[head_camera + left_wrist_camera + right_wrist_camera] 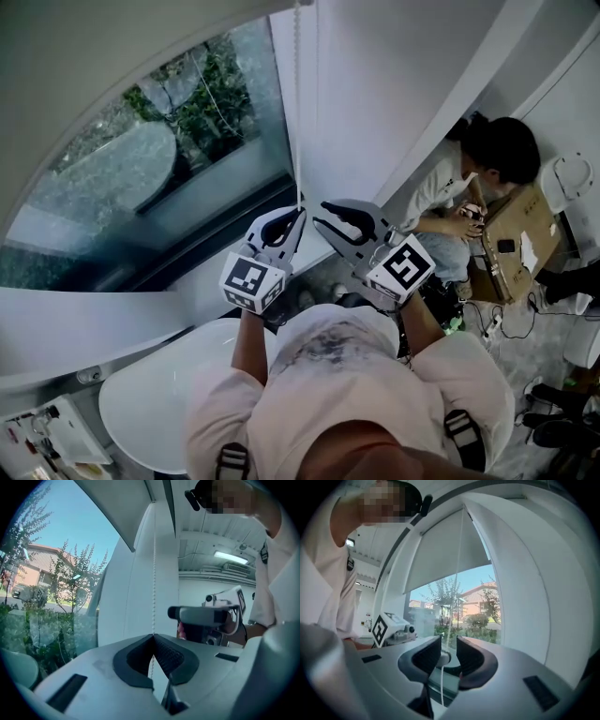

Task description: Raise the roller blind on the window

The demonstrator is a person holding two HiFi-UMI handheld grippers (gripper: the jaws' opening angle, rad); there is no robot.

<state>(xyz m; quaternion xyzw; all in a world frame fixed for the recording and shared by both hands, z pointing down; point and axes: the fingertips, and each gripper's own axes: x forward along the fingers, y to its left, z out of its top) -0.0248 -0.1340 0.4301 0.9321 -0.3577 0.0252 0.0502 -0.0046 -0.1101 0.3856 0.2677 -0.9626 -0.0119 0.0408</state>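
Observation:
The grey roller blind (445, 559) covers the upper part of the window (141, 178); trees and houses show through the glass below it. A white bead chain (298, 112) hangs down the window's right frame. My left gripper (298, 217) is shut on that bead chain (153, 573), which runs straight up from the jaw tips (152, 635). My right gripper (319, 214) is just to the right at the same height, open. Between its pads hangs a white cord with a small connector (443, 658), not pressed by either pad.
A person (487, 159) sits on the floor at the right with a cardboard box (520, 239). A white round basin (150, 403) lies low at the left. Cables and shoes (553, 412) are on the floor at the right. The white window frame (375, 94) stands right behind the chain.

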